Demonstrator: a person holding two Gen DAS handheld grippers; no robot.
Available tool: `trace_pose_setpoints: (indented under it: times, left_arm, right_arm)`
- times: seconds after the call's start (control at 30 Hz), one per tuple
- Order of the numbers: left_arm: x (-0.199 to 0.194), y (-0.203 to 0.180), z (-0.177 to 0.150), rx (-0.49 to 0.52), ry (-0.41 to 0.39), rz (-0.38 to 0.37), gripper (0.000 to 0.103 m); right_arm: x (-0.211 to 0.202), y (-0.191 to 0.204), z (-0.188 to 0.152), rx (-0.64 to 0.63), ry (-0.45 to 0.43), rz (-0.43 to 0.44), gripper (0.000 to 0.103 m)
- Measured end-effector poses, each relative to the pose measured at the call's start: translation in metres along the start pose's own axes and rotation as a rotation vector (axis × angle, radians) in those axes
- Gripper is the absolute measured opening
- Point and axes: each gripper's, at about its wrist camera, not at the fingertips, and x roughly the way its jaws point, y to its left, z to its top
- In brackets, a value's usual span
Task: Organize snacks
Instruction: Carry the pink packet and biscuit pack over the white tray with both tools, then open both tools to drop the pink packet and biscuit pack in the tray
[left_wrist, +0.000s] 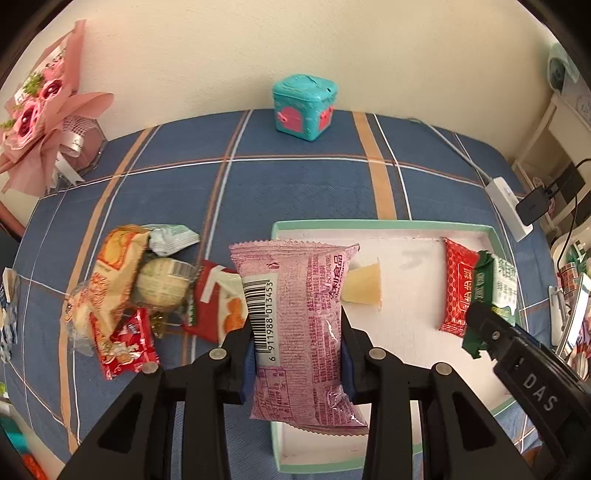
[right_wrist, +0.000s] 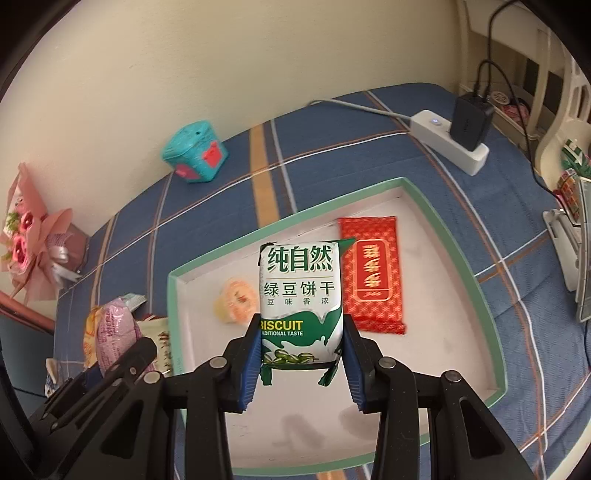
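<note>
My left gripper (left_wrist: 295, 332) is shut on a pink snack packet (left_wrist: 303, 295) with a barcode label, held upright over the left rim of the white tray (left_wrist: 369, 223). My right gripper (right_wrist: 301, 343) is shut on a green and white biscuit packet (right_wrist: 299, 295), held above the tray floor (right_wrist: 443, 332). Inside the tray lie a red packet (right_wrist: 373, 273) and a small yellow jelly cup (right_wrist: 236, 301). In the left wrist view the red packet (left_wrist: 458, 288) lies at the tray's right, beside the biscuit packet (left_wrist: 502, 280).
A heap of loose snacks (left_wrist: 122, 295) lies on the blue plaid cloth left of the tray. A teal toy box (left_wrist: 304, 107) stands by the wall, a pink bouquet (left_wrist: 44, 118) at far left. A white power strip (right_wrist: 450, 144) with a black charger sits beyond the tray's right.
</note>
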Motion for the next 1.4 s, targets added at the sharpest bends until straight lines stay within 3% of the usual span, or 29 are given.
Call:
trace_pose_setpoints:
  times: [0.5, 1.33, 1.4]
  left_arm:
    - [0.051, -0.013, 0.007, 0.022, 0.081, 0.038, 0.038]
    - [0.104, 0.005, 0.015, 0.001, 0.145, -0.028, 0.039]
    - [0.105, 0.006, 0.014, 0.002, 0.144, -0.03, 0.043]
  right_arm:
    - [0.028, -0.009, 0.003, -0.007, 0.014, -0.046, 0.042]
    - [0.053, -0.009, 0.003, -0.023, 0.081, -0.091, 0.042]
    - [0.054, -0.01, 0.003, -0.021, 0.082, -0.107, 0.043]
